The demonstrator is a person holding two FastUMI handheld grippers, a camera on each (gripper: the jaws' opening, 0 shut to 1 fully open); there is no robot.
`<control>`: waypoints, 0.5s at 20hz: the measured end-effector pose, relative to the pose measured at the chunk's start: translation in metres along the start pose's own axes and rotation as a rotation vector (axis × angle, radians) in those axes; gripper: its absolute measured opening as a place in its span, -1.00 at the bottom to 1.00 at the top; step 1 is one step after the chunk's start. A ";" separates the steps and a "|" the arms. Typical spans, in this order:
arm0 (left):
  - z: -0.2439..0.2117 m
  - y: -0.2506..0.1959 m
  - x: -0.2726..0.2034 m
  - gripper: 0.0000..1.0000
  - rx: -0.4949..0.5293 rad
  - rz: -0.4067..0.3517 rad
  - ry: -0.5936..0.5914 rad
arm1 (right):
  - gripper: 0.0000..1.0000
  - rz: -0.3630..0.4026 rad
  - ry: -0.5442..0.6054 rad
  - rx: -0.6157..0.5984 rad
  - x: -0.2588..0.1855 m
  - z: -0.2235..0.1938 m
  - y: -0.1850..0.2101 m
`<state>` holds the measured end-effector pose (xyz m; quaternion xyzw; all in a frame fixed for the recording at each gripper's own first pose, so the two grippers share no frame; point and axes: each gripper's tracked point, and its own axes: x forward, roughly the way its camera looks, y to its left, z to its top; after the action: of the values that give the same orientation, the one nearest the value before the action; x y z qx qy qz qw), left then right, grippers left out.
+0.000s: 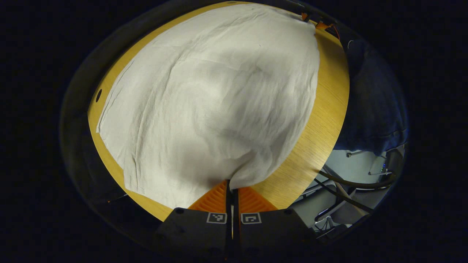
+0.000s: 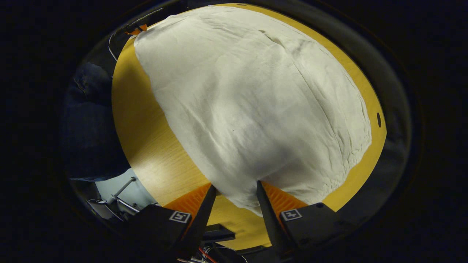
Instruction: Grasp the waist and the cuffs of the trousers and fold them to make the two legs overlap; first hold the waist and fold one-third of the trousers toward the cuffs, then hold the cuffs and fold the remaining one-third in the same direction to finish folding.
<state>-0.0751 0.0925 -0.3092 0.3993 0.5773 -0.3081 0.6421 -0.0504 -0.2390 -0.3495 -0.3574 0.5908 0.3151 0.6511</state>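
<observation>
Off-white trousers lie spread over a wooden table. In the left gripper view my left gripper is shut, its fingertips pinching the near edge of the cloth. In the right gripper view the trousers reach down to my right gripper, which stands open with the cloth's near edge lying between its fingers. The far end of the fabric shows the other gripper as a small shape in each view: the right gripper and the left gripper.
A person in dark blue clothing stands along one long side of the table. A small round hole marks the tabletop past the cloth. Chair parts and cables sit below the table edge.
</observation>
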 end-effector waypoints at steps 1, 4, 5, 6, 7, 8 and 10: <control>0.001 0.000 0.000 -1.00 0.005 -0.003 0.001 | 0.32 -0.008 -0.003 0.003 0.000 0.000 -0.002; 0.000 -0.001 0.000 -1.00 0.009 -0.012 0.002 | -0.43 -0.037 -0.011 -0.006 -0.001 0.000 -0.007; 0.000 -0.001 0.000 -1.00 0.011 -0.015 0.002 | -0.56 -0.045 -0.009 -0.008 -0.002 0.001 -0.007; 0.000 -0.001 0.000 -1.00 0.014 -0.016 0.003 | -0.71 -0.053 -0.006 -0.008 -0.002 -0.001 -0.006; 0.000 -0.002 0.000 -1.00 0.017 -0.017 0.003 | -0.68 -0.057 -0.005 -0.005 -0.002 -0.001 -0.006; 0.000 -0.003 0.001 -1.00 0.023 -0.017 0.003 | -0.68 -0.053 -0.003 0.004 -0.003 -0.001 -0.006; 0.000 -0.005 0.002 -1.00 0.033 -0.013 -0.001 | -0.75 -0.049 -0.002 0.039 -0.003 -0.002 -0.007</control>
<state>-0.0790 0.0905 -0.3115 0.4057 0.5744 -0.3221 0.6338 -0.0460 -0.2441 -0.3461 -0.3587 0.5873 0.2877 0.6661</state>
